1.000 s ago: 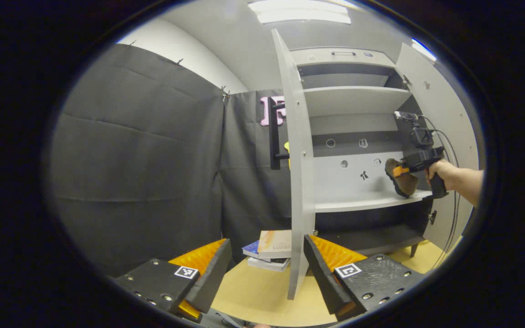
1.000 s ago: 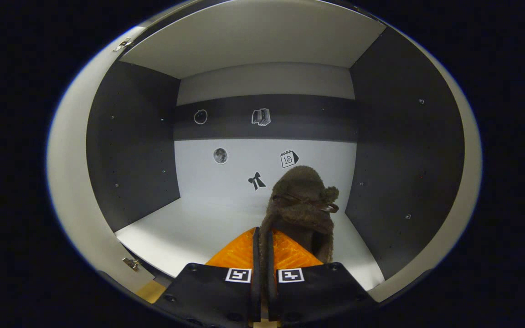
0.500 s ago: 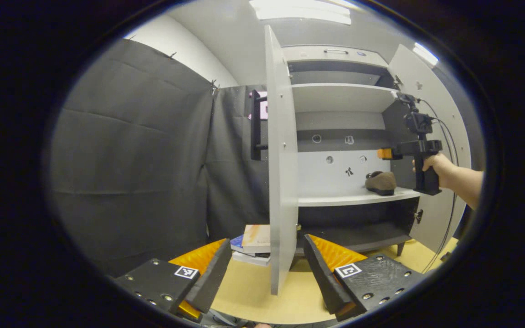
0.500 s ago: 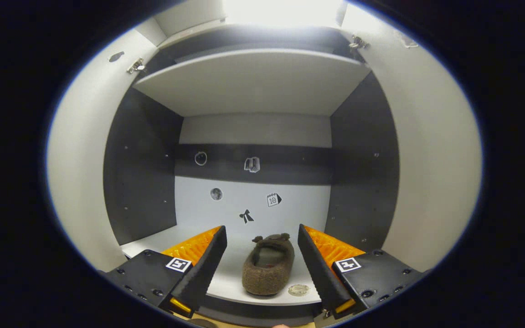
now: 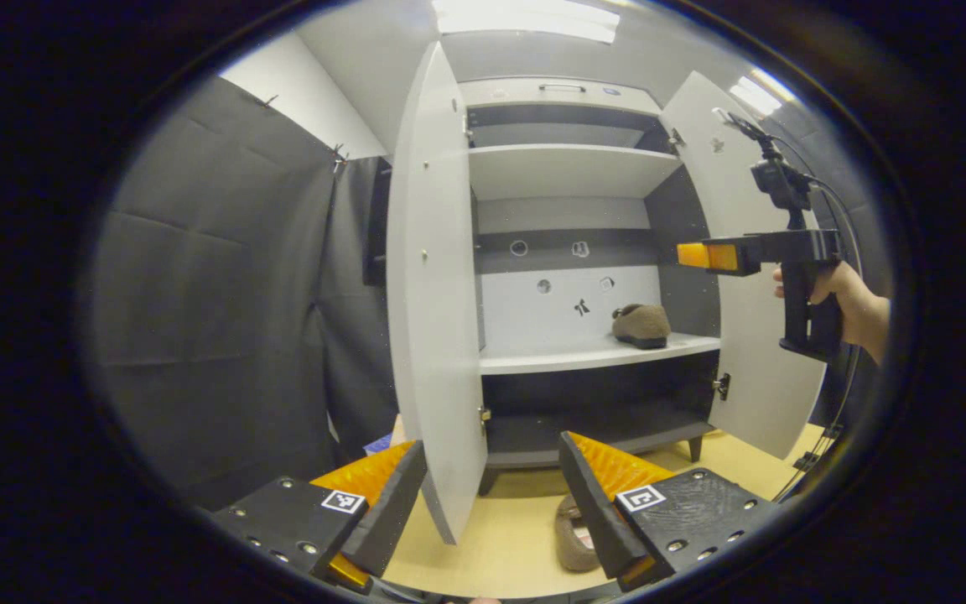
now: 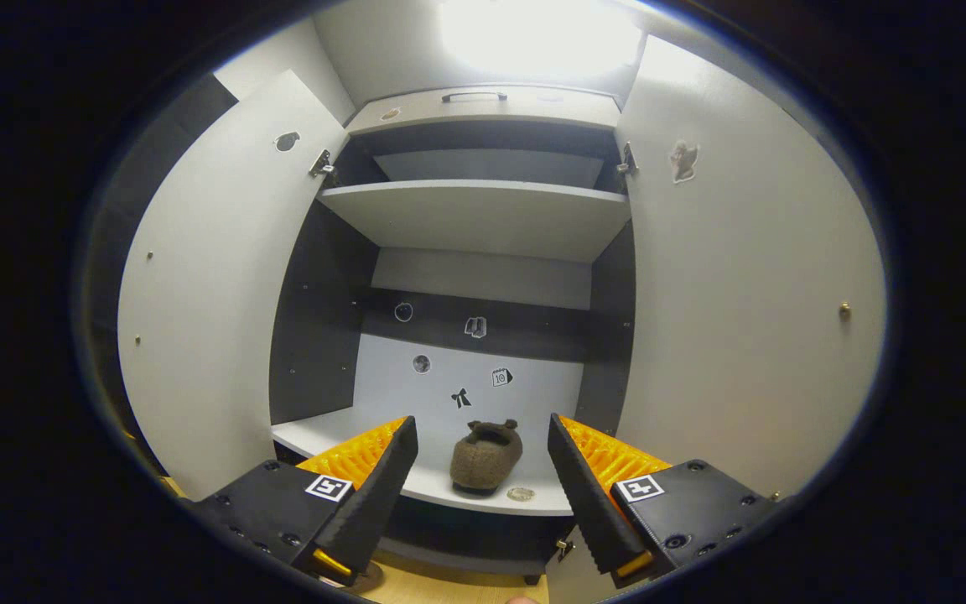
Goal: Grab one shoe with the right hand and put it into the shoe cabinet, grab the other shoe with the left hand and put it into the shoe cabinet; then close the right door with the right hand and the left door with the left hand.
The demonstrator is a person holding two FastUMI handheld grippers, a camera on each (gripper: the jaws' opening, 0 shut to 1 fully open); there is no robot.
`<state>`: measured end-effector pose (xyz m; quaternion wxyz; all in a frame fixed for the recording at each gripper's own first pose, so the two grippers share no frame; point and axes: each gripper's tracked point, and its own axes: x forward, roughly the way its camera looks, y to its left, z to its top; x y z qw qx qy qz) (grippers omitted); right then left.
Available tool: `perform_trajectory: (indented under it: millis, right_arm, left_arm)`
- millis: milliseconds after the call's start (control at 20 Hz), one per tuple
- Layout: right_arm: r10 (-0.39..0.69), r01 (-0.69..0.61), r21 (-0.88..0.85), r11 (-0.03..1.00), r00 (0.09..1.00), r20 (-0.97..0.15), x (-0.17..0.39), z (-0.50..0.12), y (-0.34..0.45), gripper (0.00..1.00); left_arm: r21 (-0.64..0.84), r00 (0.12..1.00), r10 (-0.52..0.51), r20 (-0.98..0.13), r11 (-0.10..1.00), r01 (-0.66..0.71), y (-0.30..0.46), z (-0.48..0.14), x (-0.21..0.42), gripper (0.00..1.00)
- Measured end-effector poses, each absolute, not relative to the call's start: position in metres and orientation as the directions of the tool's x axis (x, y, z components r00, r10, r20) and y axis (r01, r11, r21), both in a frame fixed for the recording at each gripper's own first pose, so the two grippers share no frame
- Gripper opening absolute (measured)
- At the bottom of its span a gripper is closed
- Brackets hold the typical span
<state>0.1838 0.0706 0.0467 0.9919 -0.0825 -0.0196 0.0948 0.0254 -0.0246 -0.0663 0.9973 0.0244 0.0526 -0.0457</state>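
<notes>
— With one slipper (image 6: 486,455) already on the cabinet's middle shelf (image 6: 340,432), why does your right tool (image 6: 478,486) hang back from the opening?

— I hold it off the shelf, fingers spread wide and gripping nothing, so the shoe sits free between them in the right gripper view. It lies toward the right of the shelf, toe to the far wall, near the front edge. In the left gripper view that same tool (image 5: 705,255) hovers level beside the right door (image 5: 755,335).

— And the other shoe (image 5: 571,537)?

— It lies on the floor in front of the cabinet, partly hidden behind one finger of my left tool (image 5: 491,495). That tool is wide apart too, empty, and low, which I judge suits reaching down for it.

— Both doors stand open?

— Yes. The left door (image 5: 433,319) swings out toward me, near my left tool, and should not be shut until the second shoe is inside.
</notes>
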Motion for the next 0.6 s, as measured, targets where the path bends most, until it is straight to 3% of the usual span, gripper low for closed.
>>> perform_trajectory:
  millis: [100,150,600]
  right_arm:
    - [0.184,-0.173,-0.189,0.967,0.982,0.039,0.161,0.047,0.061,0.97]
    - [0.178,-0.167,-0.194,0.967,0.983,0.044,0.151,0.047,0.056,0.97]
    - [0.176,-0.163,-0.209,0.964,0.983,0.044,0.077,0.026,0.028,0.98]
  left_arm:
    - [0.049,0.983,-0.126,-0.131,0.990,0.134,-0.037,-0.080,0.030,0.93]
    - [0.047,0.979,-0.144,-0.146,0.987,0.153,-0.042,-0.088,0.033,0.99]
    - [0.006,0.889,-0.240,-0.389,0.965,0.263,-0.085,-0.210,0.063,1.00]
